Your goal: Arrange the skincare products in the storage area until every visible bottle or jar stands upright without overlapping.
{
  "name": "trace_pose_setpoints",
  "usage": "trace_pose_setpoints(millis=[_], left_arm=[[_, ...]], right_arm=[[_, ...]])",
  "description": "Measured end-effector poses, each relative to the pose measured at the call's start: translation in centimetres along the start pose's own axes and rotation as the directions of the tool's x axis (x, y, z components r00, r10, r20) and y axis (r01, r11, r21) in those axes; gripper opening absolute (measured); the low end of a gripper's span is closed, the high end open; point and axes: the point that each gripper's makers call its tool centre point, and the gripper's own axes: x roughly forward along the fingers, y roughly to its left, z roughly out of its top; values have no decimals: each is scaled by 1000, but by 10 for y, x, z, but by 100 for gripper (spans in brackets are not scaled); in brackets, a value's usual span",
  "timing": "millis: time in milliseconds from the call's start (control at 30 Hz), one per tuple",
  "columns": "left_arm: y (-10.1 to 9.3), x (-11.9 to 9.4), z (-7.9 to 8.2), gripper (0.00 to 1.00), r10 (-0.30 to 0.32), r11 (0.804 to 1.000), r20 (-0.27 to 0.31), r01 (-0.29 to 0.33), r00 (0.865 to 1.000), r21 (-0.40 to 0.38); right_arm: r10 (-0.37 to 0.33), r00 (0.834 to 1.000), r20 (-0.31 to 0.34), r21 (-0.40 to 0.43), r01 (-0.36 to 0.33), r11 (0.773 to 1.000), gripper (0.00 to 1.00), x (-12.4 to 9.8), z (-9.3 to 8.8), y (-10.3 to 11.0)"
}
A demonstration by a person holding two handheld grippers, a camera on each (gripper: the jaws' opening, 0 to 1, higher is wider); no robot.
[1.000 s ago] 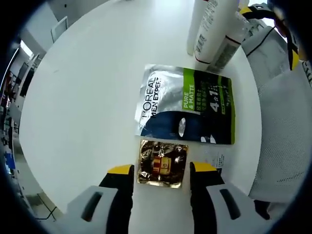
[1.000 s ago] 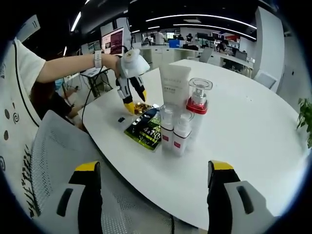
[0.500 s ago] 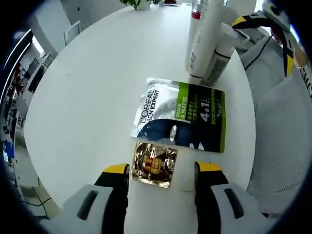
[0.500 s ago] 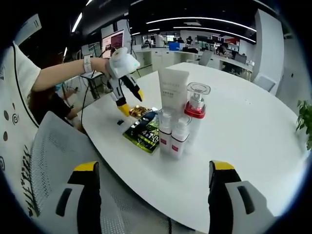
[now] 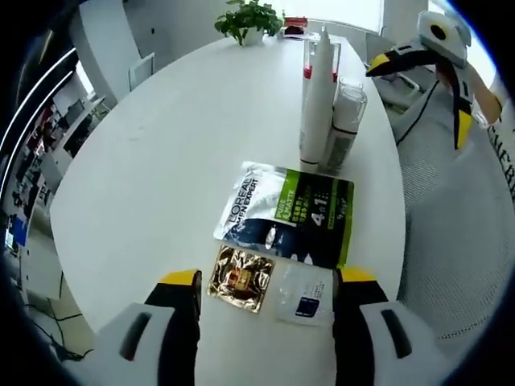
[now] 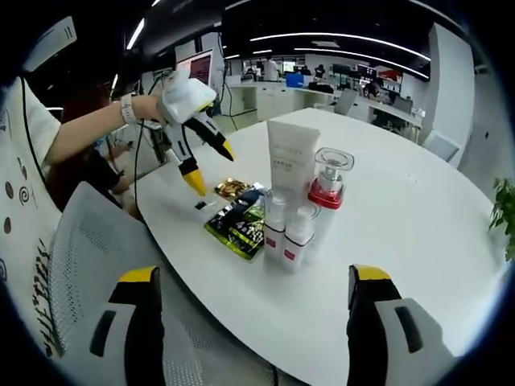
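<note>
On the round white worktop lie three flat packs: a silver/green L'Oreal sachet, a gold foil sachet touching its near edge, and a small clear sample packet just beside the gold one. Left claw hangs above them w/ yellow-tipped jaws spread wide, gripping nothing; gold sachet and clear packet sit between the jaws in the left gripper view (claw off the surface, judging by the right gripper view, where it is seen raised over the packs).

Beyond the L'Oreal sachet stands a tight cluster of upright containers: white tube, red-collared pump bottle, and two small white bottles w/ red labels in front, touching one another. All upright. A potted plant sits at the worktop's far edge.

Right claw is well apart from the products, over a mesh chair back, jaws spread, empty. It also appears at the right in the left gripper view.
</note>
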Motion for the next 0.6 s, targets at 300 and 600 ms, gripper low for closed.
trace_pose_setpoints(millis=[300,600], left_arm=[[-20,-14,5,74,8,999,67,-6,998,-32],[-34,-28,16,83,29,998,154,-20,988,-59]], right_arm=[[-5,1000,-3,-14,5,1000,99,-2,0,-2],[-6,1000,-4,-26,6,1000,100,-2,3,-5]])
